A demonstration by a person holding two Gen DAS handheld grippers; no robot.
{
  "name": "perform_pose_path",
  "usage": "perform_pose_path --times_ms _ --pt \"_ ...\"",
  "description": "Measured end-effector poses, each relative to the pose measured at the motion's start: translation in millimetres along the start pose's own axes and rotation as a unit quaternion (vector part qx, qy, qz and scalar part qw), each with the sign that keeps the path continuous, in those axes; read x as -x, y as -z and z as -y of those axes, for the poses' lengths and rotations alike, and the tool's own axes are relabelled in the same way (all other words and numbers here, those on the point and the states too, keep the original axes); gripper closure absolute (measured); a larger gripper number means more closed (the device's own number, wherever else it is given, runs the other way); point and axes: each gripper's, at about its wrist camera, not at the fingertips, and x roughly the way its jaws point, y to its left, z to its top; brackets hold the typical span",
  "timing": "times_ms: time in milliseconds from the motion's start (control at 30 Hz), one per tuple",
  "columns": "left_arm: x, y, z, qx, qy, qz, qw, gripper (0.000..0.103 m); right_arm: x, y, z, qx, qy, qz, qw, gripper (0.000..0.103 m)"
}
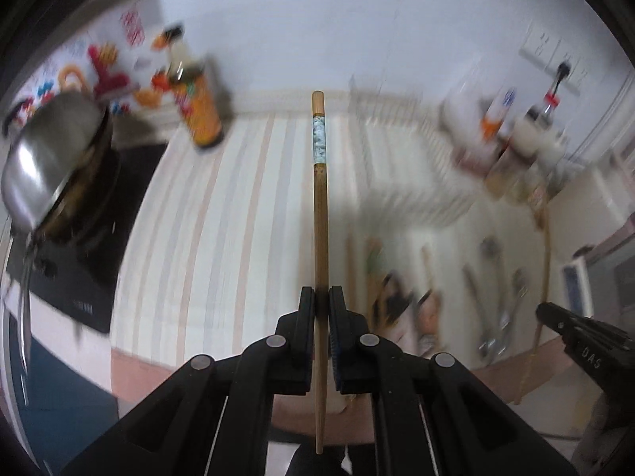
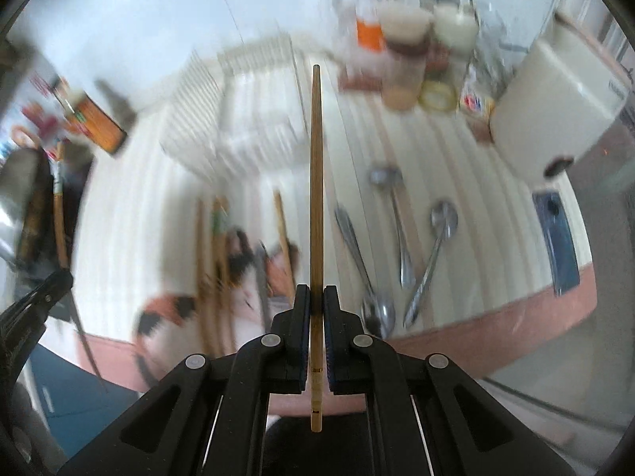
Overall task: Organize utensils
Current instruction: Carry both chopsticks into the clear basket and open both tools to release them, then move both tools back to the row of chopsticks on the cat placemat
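Above the striped table (image 1: 222,206), the left gripper (image 1: 322,297) and right gripper (image 2: 316,295) each clenched one wooden chopstick (image 1: 320,214), likely lifting a pair toward sorting, left of the spoons (image 2: 397,246).

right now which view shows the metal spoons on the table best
The right wrist view: the spoons lie near its middle, with bowls and handles distinct despite some blur. In the left wrist view, the spoons are small smeared streaks near the right edge.
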Motion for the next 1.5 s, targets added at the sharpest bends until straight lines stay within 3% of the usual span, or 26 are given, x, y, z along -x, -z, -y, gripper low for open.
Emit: perform_pose_path --times_ms 167,367,467,700,867,900,1000,1067,1133,1300,1400,1500 --pt "-7 -74 21 0.008 0.038 -0.002 0.9993 0.098 2 -80 6 0.001 -0.065 0.005 0.998 0.096" --pt "-67 -157 40 0.04 0.062 -0.041 0.9965 0.098 -57 -183 6 -0.007 -0.104 -0.027 0.994 0.096" --pt "-101 -180 44 0.05 0.068 -0.063 0.9944 0.098 -90 -210 1 0.002 -0.106 -0.05 0.993 0.096" --pt "-162 -207 54 0.051 0.074 -0.118 0.989 0.098 -152 -233 -8 0.016 -0.095 -0.094 0.991 0.096" --pt "-173 -205 50 0.064 0.068 -0.132 0.9868 0.095 -176 -235 -9 0.017 -0.102 -0.118 0.988 0.095" --pt "-171 -202 48 0.066 0.063 -0.13 0.9872 0.094 -176 -234 -8 0.02 -0.101 -0.119 0.988 0.09" --pt "-163 -198 44 0.06 0.039 -0.112 0.9912 0.084 -168 -231 -5 0.023 -0.097 -0.105 0.989 0.066" --pt "-153 -189 42 0.057 0.018 -0.094 0.9938 0.07 -159 -227 -2 0.023 -0.094 -0.097 0.991 0.062" --pt "-144 -181 39 0.05 -0.004 -0.075 0.9959 0.043 -145 -219 1 0.028 -0.077 -0.077 0.994 0.053" --pt "-117 -153 29 0.044 -0.059 -0.012 0.9972 0.002 -110 -197 4 0.052 0.01 -0.008 0.999 0.026" --pt "-106 -136 25 0.041 -0.072 -0.001 0.9966 0.0 -98 -181 3 0.062 0.041 0.016 0.997 0.008" --pt "-98 -123 25 0.034 -0.078 0.005 0.9964 0.0 -85 -164 -1 0.071 0.06 0.037 0.995 0.004"
